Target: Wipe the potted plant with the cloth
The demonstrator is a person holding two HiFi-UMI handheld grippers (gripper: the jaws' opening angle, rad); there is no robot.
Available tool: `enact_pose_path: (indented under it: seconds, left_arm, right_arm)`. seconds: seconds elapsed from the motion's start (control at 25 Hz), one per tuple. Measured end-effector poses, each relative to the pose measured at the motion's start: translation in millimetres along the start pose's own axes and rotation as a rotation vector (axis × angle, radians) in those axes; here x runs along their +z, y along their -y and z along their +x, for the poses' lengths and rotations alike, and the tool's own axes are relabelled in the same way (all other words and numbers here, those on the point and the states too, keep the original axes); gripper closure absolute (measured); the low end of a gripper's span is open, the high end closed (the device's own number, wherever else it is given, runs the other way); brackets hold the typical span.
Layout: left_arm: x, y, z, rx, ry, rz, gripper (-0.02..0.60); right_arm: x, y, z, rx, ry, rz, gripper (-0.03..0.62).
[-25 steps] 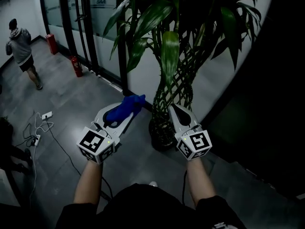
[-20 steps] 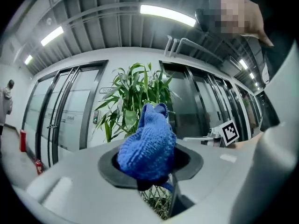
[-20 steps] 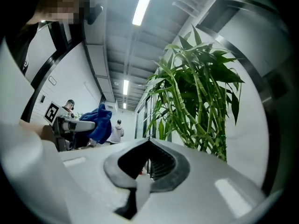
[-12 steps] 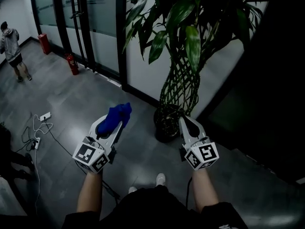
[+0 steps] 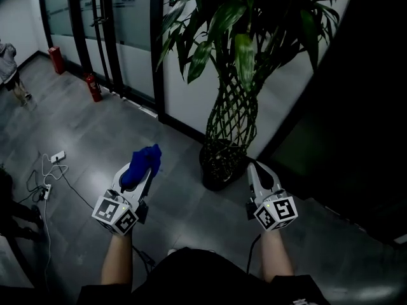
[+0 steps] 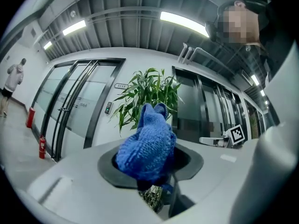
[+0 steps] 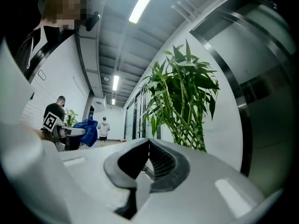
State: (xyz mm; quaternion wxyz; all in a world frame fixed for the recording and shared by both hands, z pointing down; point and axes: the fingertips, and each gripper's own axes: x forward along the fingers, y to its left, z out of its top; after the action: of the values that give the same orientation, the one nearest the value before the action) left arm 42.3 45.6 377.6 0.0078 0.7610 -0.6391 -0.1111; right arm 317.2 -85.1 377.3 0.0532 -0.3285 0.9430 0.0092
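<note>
Blue cloth (image 6: 147, 146) is clamped in the left tongs (image 5: 146, 169); right tongs (image 5: 255, 170) are pressed together (nothing between), held near the potted plant (image 5: 234, 110).

Office corridor, where I stand: glass doors (image 5: 130, 30), fire extinguisher (image 5: 93, 87) (red, floor-standing), ceiling strip lights (image 6: 183, 23), grey tiled floor (image 5: 95, 138), plant (image 5: 234, 110).
</note>
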Motion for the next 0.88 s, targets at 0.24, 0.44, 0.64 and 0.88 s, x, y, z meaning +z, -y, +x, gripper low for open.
enact_pose_path:
  seconds: [0.24, 0.44, 0.64, 0.88]
  left_arm:
    - [-15.8, 21.9, 3.2, 0.025, 0.013, -0.028, 0.426]
    - [-26.1, 32.3, 8.1, 0.035, 0.013, -0.045, 0.426]
    - [-28.8, 37.5, 9.9, 0.049, 0.020, -0.045, 0.426]
    - [-30.0, 45.9, 9.7, 0.049, 0.014, -0.042, 0.426]
  right_arm:
    - [-8.1, 20.2, -23.4, 0.001, 0.007, 0.027, 0.591]
    - [-11.9, 28.5, -21.8, 0.014, 0.013, 0.026, 0.591]
    - [-9.9, 35.5, -25.8, 0.014, 0.023, 0.017, 0.591]
    - [-16.5, 39.9, -35.4, 0.000, 0.004, 0.030, 0.591]
